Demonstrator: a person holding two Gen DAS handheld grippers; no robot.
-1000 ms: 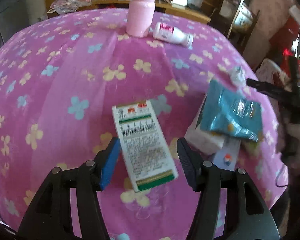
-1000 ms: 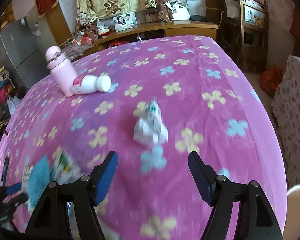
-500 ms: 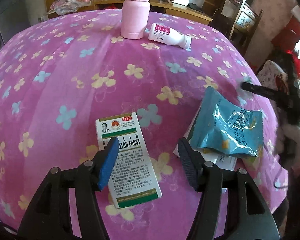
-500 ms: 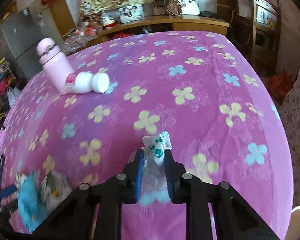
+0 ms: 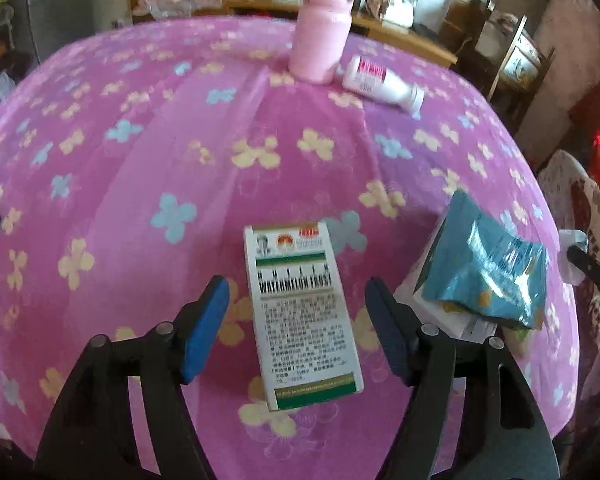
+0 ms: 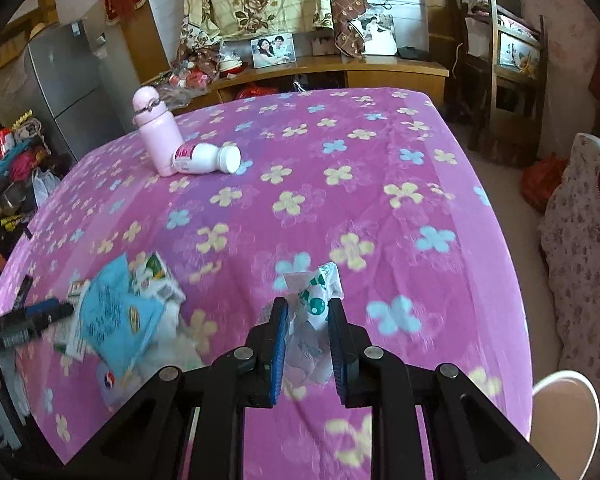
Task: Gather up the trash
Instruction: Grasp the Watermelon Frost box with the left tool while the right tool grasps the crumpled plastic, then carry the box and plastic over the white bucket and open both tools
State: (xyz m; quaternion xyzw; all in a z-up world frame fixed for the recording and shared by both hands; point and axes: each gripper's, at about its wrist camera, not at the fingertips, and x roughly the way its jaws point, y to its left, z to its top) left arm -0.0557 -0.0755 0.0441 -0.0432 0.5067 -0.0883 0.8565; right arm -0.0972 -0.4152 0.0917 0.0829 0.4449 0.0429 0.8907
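Observation:
My right gripper (image 6: 308, 312) is shut on a crumpled white and green wrapper (image 6: 312, 296) and holds it above the pink flowered tablecloth (image 6: 340, 200). My left gripper (image 5: 298, 300) is open, its blue pads either side of a white and green medicine box (image 5: 300, 308) lying flat on the cloth. A blue snack bag (image 5: 488, 272) lies on white packaging to the right of the box; it also shows in the right wrist view (image 6: 116, 316). The right gripper's tip with the wrapper shows at the left wrist view's right edge (image 5: 576, 248).
A pink flask (image 5: 322, 40) stands at the far side with a white bottle (image 5: 382, 84) lying beside it. A wooden sideboard (image 6: 340, 68), a chair (image 6: 500, 60) and a grey fridge (image 6: 60, 80) surround the table. A white stool (image 6: 564, 408) is at lower right.
My right gripper closed on the wrapper and lifted it toward the trash pile. My left gripper stayed open, shifting forward around the medicine box.

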